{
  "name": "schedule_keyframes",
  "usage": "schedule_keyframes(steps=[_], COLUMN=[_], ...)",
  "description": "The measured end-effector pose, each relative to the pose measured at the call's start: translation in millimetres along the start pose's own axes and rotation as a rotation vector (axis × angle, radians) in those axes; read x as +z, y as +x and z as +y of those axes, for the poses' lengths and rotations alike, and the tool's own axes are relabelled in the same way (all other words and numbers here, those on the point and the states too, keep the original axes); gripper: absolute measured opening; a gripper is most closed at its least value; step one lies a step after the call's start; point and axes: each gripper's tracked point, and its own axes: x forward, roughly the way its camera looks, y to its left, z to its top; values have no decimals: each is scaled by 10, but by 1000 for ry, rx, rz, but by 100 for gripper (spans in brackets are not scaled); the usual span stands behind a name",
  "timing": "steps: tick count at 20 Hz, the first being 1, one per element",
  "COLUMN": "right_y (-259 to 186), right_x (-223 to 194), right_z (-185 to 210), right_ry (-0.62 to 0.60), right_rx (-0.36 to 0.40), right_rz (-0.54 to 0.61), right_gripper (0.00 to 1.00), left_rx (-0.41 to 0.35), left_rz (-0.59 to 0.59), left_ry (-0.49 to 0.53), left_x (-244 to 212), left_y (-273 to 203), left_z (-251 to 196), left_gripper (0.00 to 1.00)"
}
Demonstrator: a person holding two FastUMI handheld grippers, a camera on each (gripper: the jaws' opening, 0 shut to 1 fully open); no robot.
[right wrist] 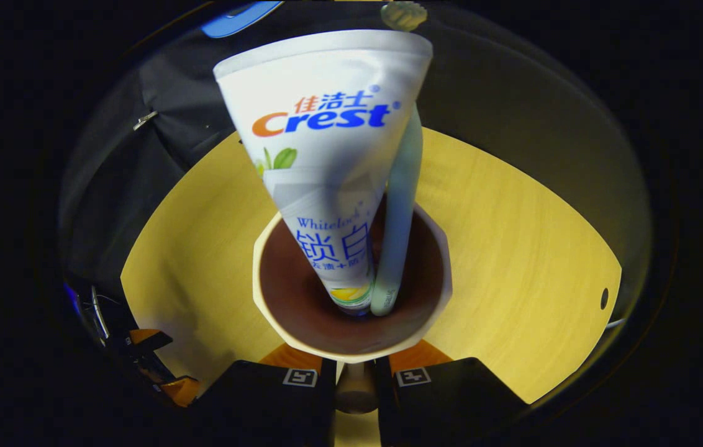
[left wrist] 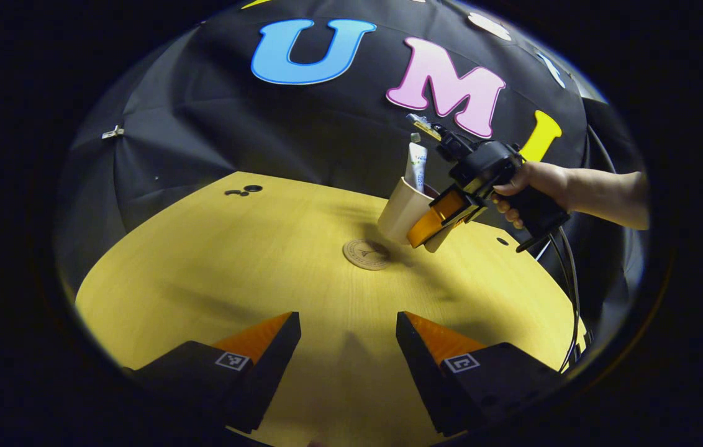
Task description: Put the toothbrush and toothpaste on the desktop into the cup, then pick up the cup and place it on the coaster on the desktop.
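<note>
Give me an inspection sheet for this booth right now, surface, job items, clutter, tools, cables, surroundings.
Surface: yellow wooden desktop with small dark holes.
Cup: lifted off the desktop, tilted, held by the right tool, above and just right of the coaster.
Toothpaste: standing in the cup.
Toothbrush: in the cup beside the toothpaste.
Coaster: round, flat on the desktop, bare.
Clutter: nothing seen.
Left tool: open, holding nothing, low over the desktop.
Right tool: shut on the cup, gripped by a hand.
Cables: black cables hang from the right tool.
Surroundings: black cloth wall.
</note>
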Motion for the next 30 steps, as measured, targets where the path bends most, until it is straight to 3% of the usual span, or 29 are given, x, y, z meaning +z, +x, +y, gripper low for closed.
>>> schedule_keyframes(steps=[3,12,13,14,15,19,21,26,30], right_y=[210,172,180,187,180,76,25,-503,-1078], right_x=[18,0,-36,-21,-35,2,59,216,220], right_z=[74,-6,-6,-5,-1,27,54,127,211], right_ry=[-49,-105,-106,-101,-103,-69,-53,-40,-28], right_rx=[-7,-45,-50,-56,-60,-55,-48,-54,-57], right_rz=[34,99,106,107,113,97,70,-26,-116], right_gripper=[31,31,25,31,25,36,33,75,84], left_rx=[31,73,72,71,69,62,60,54,54], left_rz=[7,27,29,31,29,34,26,5,-27], left_ry=[4,14,18,23,27,34,42,33,46], left_x=[6,-14,-18,-5,18,97,188,390,597], left_y=[-137,-423,-443,-471,-501,-628,-725,-994,-1178], left_z=[174,392,390,380,362,287,229,47,-103], left_gripper=[98,97,98,97,97,98,97,98,97])
